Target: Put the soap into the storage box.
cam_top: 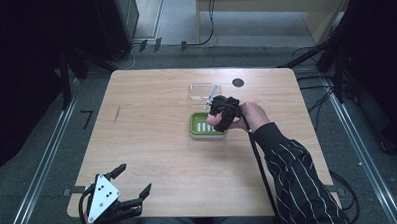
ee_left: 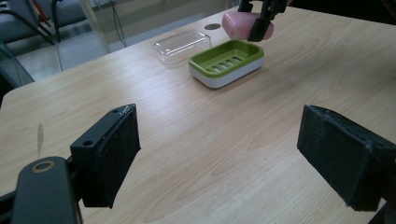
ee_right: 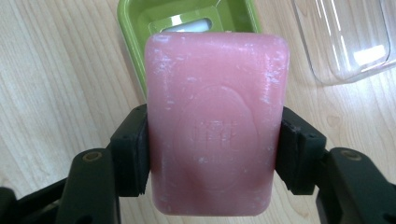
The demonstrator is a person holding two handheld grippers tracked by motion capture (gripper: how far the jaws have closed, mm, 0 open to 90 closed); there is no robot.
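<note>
A pink soap bar [ee_right: 215, 121] sits clamped between the jaws of my right gripper [ee_right: 212, 154], which is shut on it. In the high view that gripper [cam_top: 221, 119] hovers over the right end of a green soap dish [cam_top: 203, 126] near the table's middle. The left gripper view shows the soap [ee_left: 243, 25] held just above the dish [ee_left: 227, 61]. My left gripper [cam_top: 134, 183] rests at the front left corner of the table, open, with nothing between its pads [ee_left: 116, 149].
A clear plastic lid [cam_top: 204, 91] lies just behind the dish. A small dark round hole [cam_top: 238, 82] marks the table's far side. A black cable [cam_top: 260, 160] trails from the right gripper along the striped sleeve [cam_top: 294, 178].
</note>
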